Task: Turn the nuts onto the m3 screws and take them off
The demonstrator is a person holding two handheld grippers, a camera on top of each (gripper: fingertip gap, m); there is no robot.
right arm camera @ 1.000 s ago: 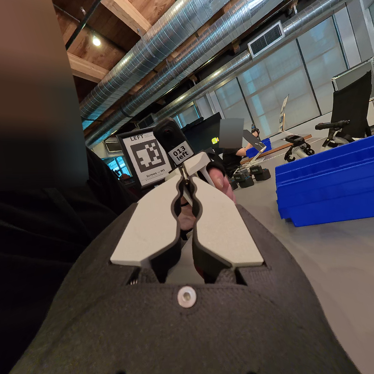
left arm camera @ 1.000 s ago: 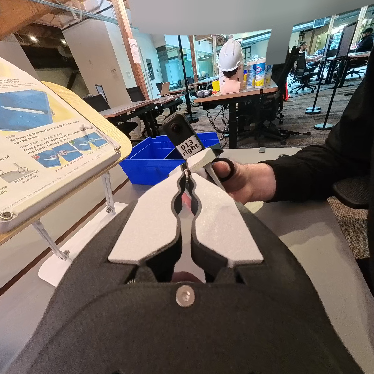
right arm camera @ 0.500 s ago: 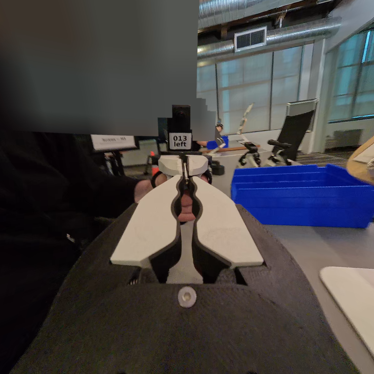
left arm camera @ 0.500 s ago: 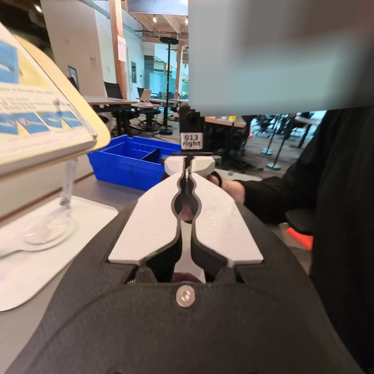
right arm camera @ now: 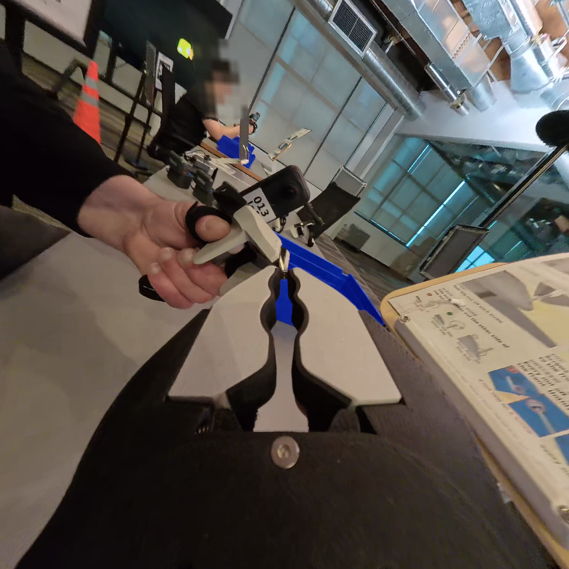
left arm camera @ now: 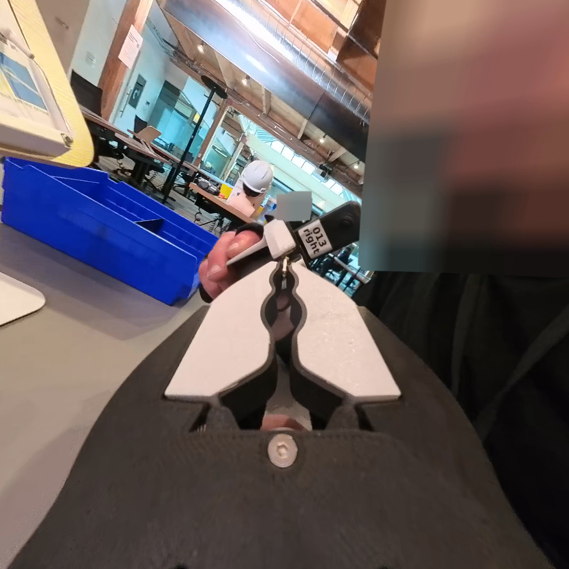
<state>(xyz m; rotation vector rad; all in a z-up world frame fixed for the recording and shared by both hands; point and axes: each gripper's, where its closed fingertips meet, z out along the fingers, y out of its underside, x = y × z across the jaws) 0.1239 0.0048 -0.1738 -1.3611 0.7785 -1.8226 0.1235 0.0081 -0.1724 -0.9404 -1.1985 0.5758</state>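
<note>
1. Your left gripper (left arm camera: 284, 272) fills the near field of the left wrist view: its white fingers (left arm camera: 234, 332) are drawn together at the tips, pinching a small metal part there.
2. Your right gripper (right arm camera: 284, 272), near in the right wrist view, likewise has its tips closed on a small metal piece, with only a thin slit left between them.
3. The screw and nut (left arm camera: 284, 265) sit exactly where the two pairs of tips meet; the silvery shaft bridges both grippers, held above the grey table (left arm camera: 77, 323). Which gripper holds the nut and which the screw cannot be told at this size.
4. Seen from the left wrist, the opposing gripper is tilted, its tips pointing down onto the metal piece; your right hand (left arm camera: 221, 261) wraps its handle.
5. Seen from the right wrist, your left hand (right arm camera: 160, 240) grips the other tool, a finger through its black loop.
6. Beyond the grippers the blue bin (left arm camera: 101, 228) rests on the table.
7. The tilted instruction board (right arm camera: 492, 354) stands beside the bin, at the right edge of the right wrist view.
8. Farther off, a white hard hat (left arm camera: 257, 177) sits on a distant desk, and an orange cone (right arm camera: 89, 101) stands on the floor.
</note>
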